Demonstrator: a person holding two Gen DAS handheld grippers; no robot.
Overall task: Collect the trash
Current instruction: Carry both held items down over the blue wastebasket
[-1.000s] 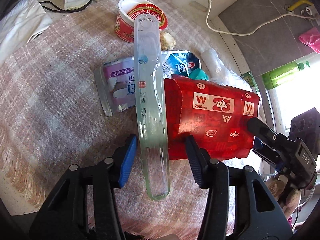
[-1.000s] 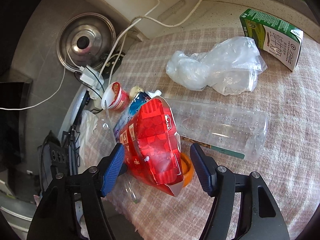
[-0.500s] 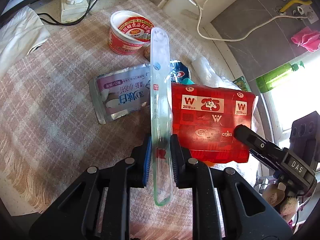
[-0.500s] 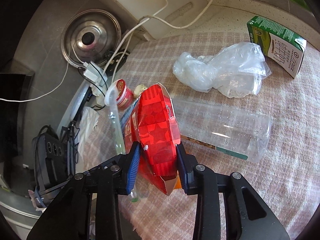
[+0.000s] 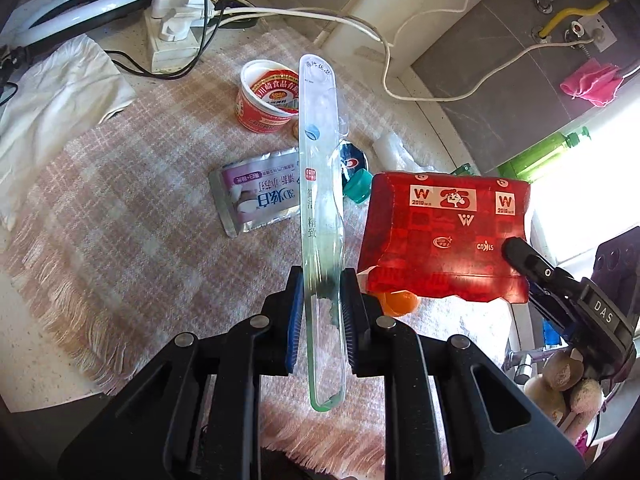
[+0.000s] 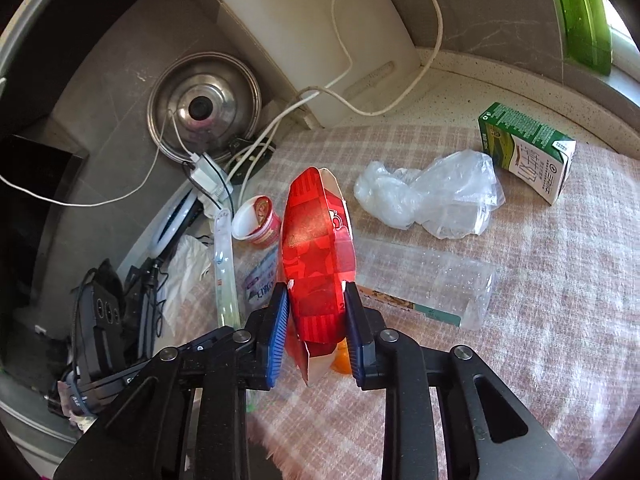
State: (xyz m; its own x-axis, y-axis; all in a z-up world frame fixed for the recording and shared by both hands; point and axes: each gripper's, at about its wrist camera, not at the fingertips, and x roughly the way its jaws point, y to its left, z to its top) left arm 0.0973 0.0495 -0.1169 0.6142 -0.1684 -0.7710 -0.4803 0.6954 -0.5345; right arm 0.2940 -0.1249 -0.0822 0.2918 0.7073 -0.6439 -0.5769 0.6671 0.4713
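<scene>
Both grippers are black plastic with silver screws and blue-padded fingers [image 5: 295, 312].

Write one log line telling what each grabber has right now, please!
left gripper: shut on clear plastic toothbrush case | right gripper: shut on red cardboard carton | both lifted over pink checked cloth

Clear toothbrush case [image 5: 322, 184] and flattened red carton [image 6: 318, 256], both held aloft.

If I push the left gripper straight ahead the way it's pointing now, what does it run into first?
Probably the red and white cup. The left gripper, shut on the clear toothbrush case, points roughly at it; the purple and silver sachet lies just left of that line. Depth is hard to judge.
</scene>
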